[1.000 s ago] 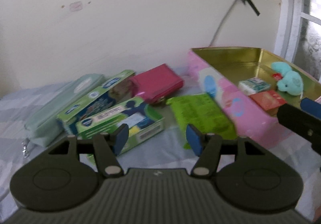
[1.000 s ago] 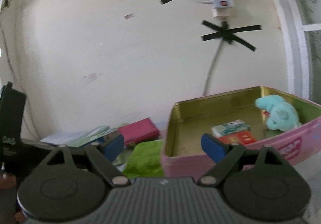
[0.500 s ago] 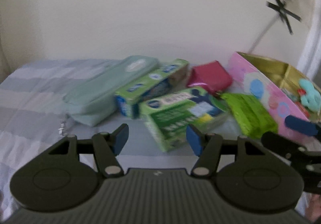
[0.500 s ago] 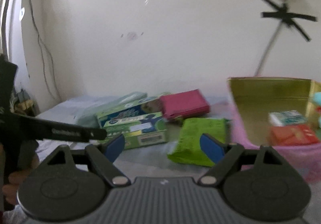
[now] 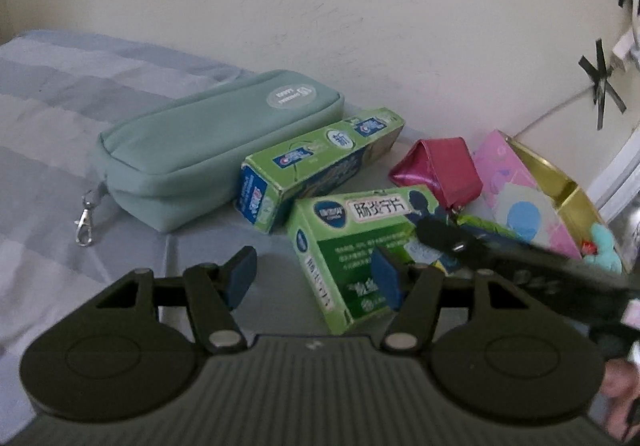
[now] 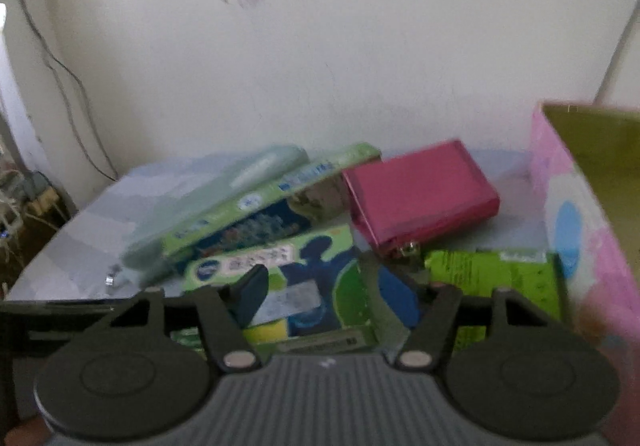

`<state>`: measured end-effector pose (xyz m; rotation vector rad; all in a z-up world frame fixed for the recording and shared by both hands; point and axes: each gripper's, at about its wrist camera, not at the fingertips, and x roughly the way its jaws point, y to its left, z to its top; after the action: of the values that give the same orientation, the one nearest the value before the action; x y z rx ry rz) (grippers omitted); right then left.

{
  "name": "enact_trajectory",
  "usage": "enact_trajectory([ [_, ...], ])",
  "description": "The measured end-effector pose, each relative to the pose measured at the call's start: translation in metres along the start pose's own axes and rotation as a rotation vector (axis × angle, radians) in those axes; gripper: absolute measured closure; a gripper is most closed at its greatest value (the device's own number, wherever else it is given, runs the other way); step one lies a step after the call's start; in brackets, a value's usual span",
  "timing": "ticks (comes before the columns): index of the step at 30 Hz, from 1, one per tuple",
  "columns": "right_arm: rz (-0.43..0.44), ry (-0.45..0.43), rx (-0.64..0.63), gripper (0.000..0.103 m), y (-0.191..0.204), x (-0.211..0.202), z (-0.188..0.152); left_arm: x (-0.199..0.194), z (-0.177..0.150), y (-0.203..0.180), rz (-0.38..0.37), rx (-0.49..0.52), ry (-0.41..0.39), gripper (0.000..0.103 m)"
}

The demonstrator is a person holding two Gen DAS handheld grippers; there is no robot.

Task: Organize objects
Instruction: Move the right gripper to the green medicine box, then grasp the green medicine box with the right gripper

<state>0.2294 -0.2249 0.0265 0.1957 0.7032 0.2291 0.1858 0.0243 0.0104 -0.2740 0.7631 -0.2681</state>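
Mint-green fabric pouch [image 5: 208, 150] lies left of the green cardboard medicine box [image 6: 288, 286]. The right hand-held gripper [image 6: 324, 296], just closing, straddles that box without gripping; the left hand-held gripper [image 5: 316, 274] gapes empty. Closing off-centre could skew the box.

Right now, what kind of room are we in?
Probably a bedroom: a striped grey bedsheet against a plain wall, a mint zip pouch, toothpaste box and medicine box lying on it.

Clutter packed along the wall, open bedsheet at nine o'clock.
Mint pouch [image 5: 208, 150], toothpaste box [image 5: 316, 162], green medicine box [image 5: 360, 246] and pink tin [image 5: 520, 186] block twelve through three.
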Motion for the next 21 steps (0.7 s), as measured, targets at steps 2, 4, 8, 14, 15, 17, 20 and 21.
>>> enact_trajectory([
  [2,0.045,0.007,0.058,0.041,-0.006,0.006,-0.003,0.000,-0.001,-0.001,0.006,0.009,-0.007,0.036],
  [4,0.052,0.010,0.056,0.041,-0.004,0.006,-0.005,0.001,-0.001,-0.003,0.004,0.014,-0.009,0.036],
  [8,0.077,0.038,0.074,0.045,-0.001,-0.004,-0.012,-0.006,-0.004,0.001,-0.072,0.006,0.011,0.050],
  [14,0.089,0.069,0.080,0.043,0.001,-0.043,-0.040,-0.036,-0.029,-0.009,-0.113,0.092,0.055,0.050],
  [15,0.090,0.068,0.073,0.041,0.002,-0.053,-0.048,-0.042,-0.035,-0.011,-0.127,0.104,0.064,0.050],
  [17,0.082,0.057,0.051,0.039,0.002,-0.075,-0.063,-0.050,-0.046,-0.019,-0.161,0.126,0.083,0.049],
  [20,0.081,0.036,0.045,0.037,-0.007,-0.110,-0.085,-0.051,-0.055,-0.043,-0.187,0.177,0.090,0.049],
  [21,0.051,0.023,0.042,0.036,-0.009,-0.120,-0.091,-0.050,-0.058,-0.054,-0.214,0.200,0.104,0.049],
])
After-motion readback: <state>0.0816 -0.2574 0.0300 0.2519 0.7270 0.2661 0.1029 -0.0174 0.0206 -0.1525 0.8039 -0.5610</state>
